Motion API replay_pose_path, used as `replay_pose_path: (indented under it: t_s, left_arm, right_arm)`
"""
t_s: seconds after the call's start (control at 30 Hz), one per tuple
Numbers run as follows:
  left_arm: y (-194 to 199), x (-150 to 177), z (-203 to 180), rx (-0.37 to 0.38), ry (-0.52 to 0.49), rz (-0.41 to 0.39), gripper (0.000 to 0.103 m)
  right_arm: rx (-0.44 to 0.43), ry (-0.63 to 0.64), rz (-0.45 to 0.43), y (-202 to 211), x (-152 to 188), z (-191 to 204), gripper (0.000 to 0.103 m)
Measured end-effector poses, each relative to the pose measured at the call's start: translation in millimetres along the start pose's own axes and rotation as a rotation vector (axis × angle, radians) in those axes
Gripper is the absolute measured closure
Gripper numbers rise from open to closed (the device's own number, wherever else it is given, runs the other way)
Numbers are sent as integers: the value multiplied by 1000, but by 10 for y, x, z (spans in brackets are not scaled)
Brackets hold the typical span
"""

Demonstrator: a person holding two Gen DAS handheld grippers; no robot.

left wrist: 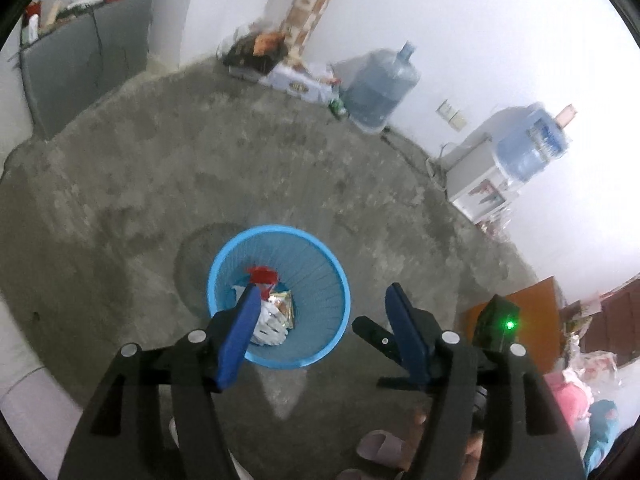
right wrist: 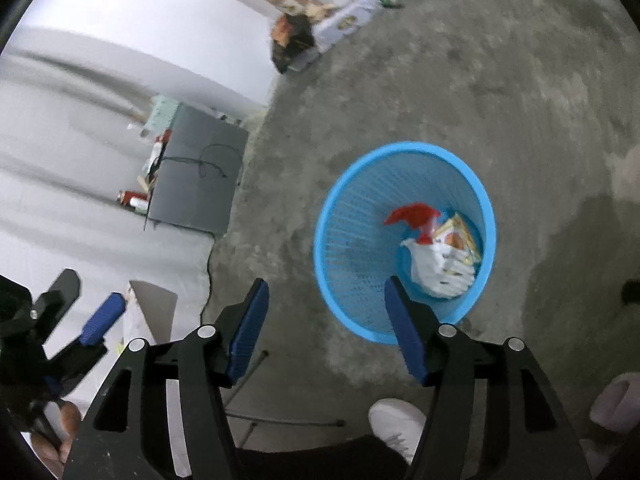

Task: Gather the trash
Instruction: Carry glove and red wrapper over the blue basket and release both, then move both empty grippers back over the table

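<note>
Blue plastic basket (right wrist: pixel 404 240) stood on the concrete floor (left wrist: pixel 280 168), holding a red-capped white spray bottle (right wrist: pixel 434 260) and a snack wrapper (right wrist: pixel 460 236); print unreadable. Left gripper (left wrist: pixel 320 312) and right gripper (right wrist: pixel 324 300) hung spread, empty, above it.

Round blue mesh basket (right wrist: pixel 404 184), upright on the concrete floor (right wrist: pixel 500 80), mouth open to above. Inside, at the bottom: a white spray bottle (right wrist: pixel 438 270) with red trigger head (right wrist: pixel 416 216), lying tilted, head toward the far left. Beside it, touching, a shiny snack wrapper (right wrist: pixel 460 236), yellow and orange, crumpled against the right wall.
</note>
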State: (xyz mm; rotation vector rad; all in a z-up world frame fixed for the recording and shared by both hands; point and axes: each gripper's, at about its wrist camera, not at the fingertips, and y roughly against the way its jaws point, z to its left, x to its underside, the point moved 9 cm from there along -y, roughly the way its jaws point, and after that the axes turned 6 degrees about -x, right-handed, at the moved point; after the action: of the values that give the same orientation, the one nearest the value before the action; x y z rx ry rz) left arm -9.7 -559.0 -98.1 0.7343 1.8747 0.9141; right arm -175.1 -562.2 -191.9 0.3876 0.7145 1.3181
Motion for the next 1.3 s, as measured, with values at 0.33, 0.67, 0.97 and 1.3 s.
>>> replay_pose_path:
  t_s: [0.33, 0.67, 0.97, 1.3]
  left_arm:
    - [1568, 77, 576, -106, 36, -214, 29]
    - [2622, 712, 1346, -270, 63, -325, 22]
    - [3316, 1269, 2261, -409, 207, -382, 22]
    - [3755, 1643, 2966, -489, 376, -437, 22]
  right_arm:
    - [-80, 336, 44, 200, 429, 1281, 29]
    - [-235, 606, 191, 188, 1228, 2275, 24]
    - [-301, 701, 355, -58, 1880, 2717, 24]
    - [-336, 726, 471, -285, 2299, 3061, 24]
